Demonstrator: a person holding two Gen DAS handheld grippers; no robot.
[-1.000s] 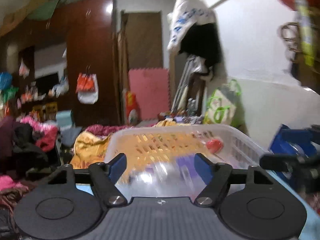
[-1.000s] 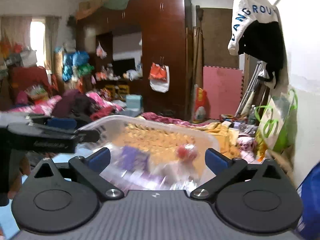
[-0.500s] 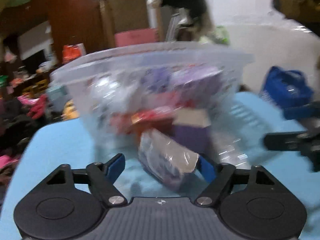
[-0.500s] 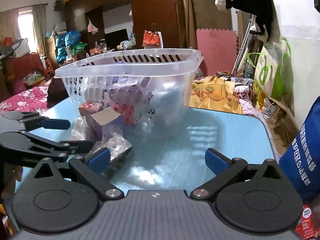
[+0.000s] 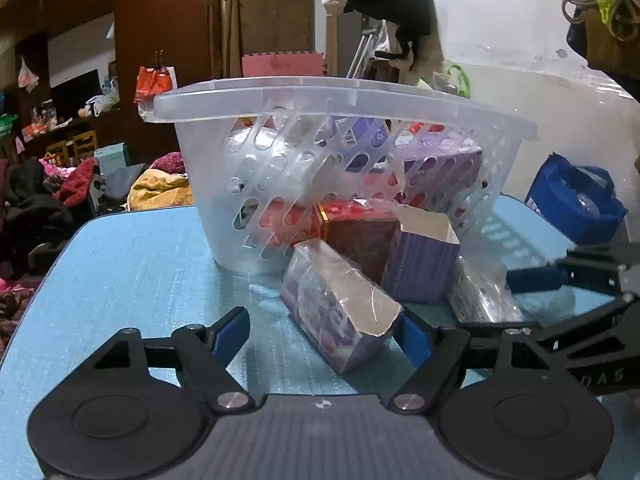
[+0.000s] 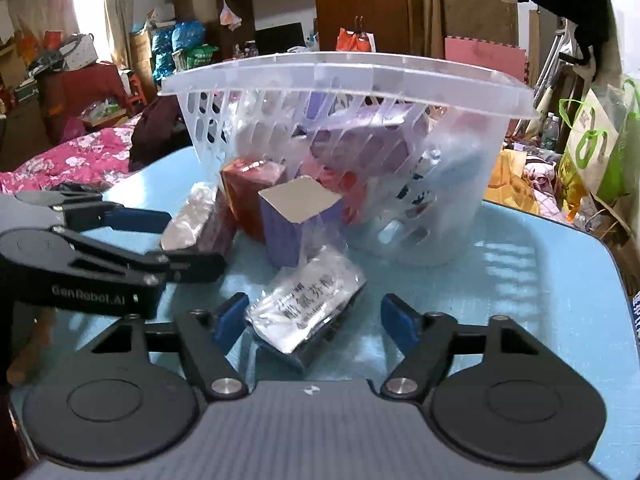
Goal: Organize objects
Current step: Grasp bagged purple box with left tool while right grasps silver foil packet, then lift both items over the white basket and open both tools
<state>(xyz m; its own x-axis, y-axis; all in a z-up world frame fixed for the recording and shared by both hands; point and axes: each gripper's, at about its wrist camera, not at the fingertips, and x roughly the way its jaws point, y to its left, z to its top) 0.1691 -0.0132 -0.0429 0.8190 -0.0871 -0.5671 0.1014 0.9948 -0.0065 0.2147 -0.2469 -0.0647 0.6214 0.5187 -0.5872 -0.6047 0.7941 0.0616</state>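
A clear plastic basket [image 5: 280, 168] [image 6: 440, 168] holding purple and red packs stands on the blue table [image 5: 132, 264]. In front of it lie a plastic-wrapped purple box [image 5: 340, 316] [image 6: 196, 224], an upright open purple carton [image 5: 420, 260] [image 6: 296, 220], a red box [image 5: 352, 232] [image 6: 248, 184] and a silver wrapped pack [image 6: 308, 300] [image 5: 480, 296]. My left gripper [image 5: 320, 336] is open around the near end of the wrapped purple box. My right gripper [image 6: 316, 320] is open around the silver pack.
A blue bag [image 5: 576, 200] sits at the table's right edge by the white wall. Beyond the table are a bed with a pink floral cover [image 6: 68, 160], piled clothes [image 5: 36, 196], a dark wardrobe [image 5: 160, 40] and a green-white bag [image 6: 592, 144].
Both grippers have dropped from above the basket down to table level in front of it. The left now straddles the wrapped purple box, the right the silver pack.
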